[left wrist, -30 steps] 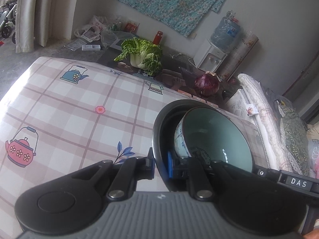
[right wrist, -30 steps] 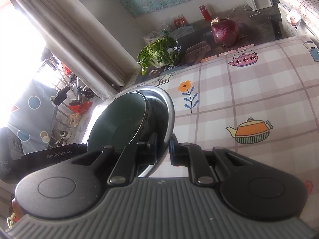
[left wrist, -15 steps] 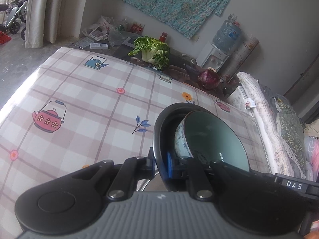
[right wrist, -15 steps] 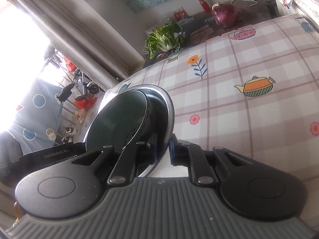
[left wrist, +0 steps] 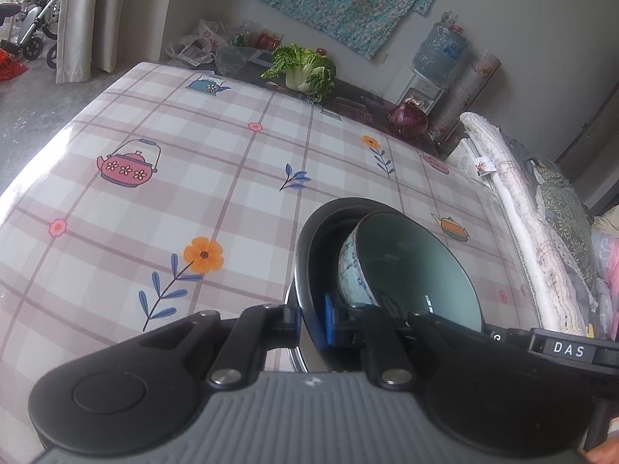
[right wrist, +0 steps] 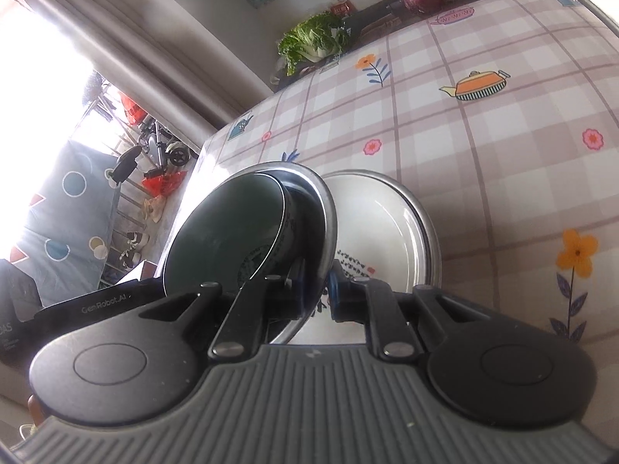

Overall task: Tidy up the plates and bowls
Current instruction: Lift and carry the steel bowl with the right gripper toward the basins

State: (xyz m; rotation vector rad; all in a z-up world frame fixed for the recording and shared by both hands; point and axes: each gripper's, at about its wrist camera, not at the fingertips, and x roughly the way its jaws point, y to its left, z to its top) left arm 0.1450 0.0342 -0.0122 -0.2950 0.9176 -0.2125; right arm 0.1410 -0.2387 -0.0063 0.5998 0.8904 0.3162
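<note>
2 claws (both clamped) on steel plate rim

"DAS" is printed on the right tool, and "GenRobot.AI" on the left tool.

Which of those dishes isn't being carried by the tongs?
The white plate with the leafy print. It lies flat on the checked tablecloth, free of both tongs. The metal plate and the green-lined bowl inside it are held up tilted.
</note>
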